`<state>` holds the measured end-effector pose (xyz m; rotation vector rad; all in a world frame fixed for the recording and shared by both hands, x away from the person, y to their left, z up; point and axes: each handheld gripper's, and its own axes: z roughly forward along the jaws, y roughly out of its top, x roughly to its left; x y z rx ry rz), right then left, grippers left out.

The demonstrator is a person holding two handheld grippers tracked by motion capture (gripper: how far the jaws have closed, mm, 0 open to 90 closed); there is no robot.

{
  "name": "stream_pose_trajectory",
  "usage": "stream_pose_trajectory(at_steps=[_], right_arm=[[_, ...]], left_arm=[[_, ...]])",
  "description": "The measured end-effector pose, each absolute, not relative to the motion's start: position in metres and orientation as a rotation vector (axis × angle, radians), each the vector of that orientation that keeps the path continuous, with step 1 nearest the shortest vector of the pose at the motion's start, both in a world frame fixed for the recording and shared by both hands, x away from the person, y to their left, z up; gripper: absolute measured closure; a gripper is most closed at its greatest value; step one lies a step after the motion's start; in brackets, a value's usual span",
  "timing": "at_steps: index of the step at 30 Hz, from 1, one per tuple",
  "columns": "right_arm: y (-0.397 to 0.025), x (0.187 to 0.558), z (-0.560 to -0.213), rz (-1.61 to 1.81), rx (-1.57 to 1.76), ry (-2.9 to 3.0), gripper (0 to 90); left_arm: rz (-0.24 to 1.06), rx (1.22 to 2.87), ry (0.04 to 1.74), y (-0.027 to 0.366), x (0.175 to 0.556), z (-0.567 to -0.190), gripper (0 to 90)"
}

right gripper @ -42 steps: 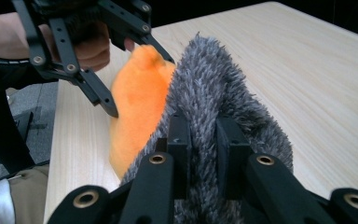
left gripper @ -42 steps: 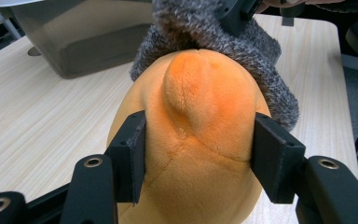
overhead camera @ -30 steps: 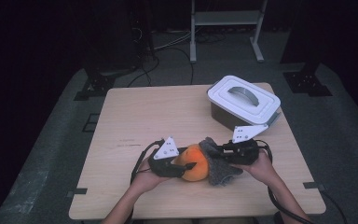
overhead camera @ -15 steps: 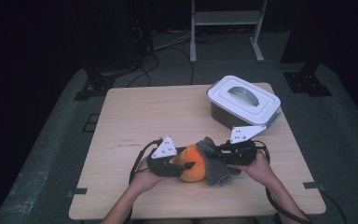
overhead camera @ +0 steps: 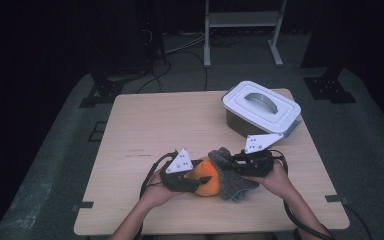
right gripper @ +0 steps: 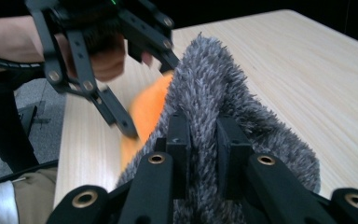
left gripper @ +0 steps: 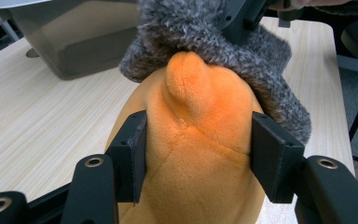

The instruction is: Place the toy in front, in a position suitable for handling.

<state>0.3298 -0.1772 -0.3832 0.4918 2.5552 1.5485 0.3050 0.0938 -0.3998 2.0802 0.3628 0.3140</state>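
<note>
Left gripper [left gripper: 198, 154]: clenched on the orange plush toy [left gripper: 200, 154], one black jaw pressed into each flank of the soft body; seen from above near the front edge of the table [overhead camera: 150, 125], held in the person's left hand [overhead camera: 155, 192], grey three-cornered plate on top

Right gripper [right gripper: 200, 135]: clenched on the grey fuzzy cloth [right gripper: 223, 93], jaws nearly together with a fold of pile pinched between them; seen from above just right of the toy, held in the person's right hand [overhead camera: 275, 180], grey plate on top, cable trailing off toward the front right corner

Orange plush toy [overhead camera: 205, 177]: rounded, short pile, a small rounded nub at its upper end; lies at the table's front centre, between the two grippers, touching the cloth

Grey fuzzy cloth [overhead camera: 232, 177]: mottled grey, long pile; draped over the far end of the toy in the left gripper view, its edge wrapping around the nub; from above it lies on the right side of the toy, partly on the table

Storage box [overhead camera: 260, 112]: translucent dark body, white lid with a grey handle on top, lid on; stands at the back right of the table, well apart from the toy

Table: light wood top, rectangular; dark floor around it
</note>
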Motion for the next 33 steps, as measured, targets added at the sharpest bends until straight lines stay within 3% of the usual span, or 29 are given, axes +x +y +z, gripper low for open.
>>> stream_pose_trajectory(at_steps=[4,13,23,33], right_arm=[[-0.186,0.337,-0.392,1.557,0.558,2.574,76.6],[-0.172,0.328,-0.378,1.568,0.452,2.565,76.7],[-0.195,0.34,-0.399,1.483,0.602,2.575,76.8],[-0.179,0.327,-0.383,1.574,0.483,2.536,76.7]], left_arm=[[0.294,2.083,0.351,0.094,0.305,-0.401,42.6],[0.336,2.152,0.205,0.083,0.294,-0.401,42.2],[0.288,2.077,0.339,0.093,0.304,-0.401,43.3],[0.267,2.06,0.444,0.097,0.307,-0.394,44.6]])
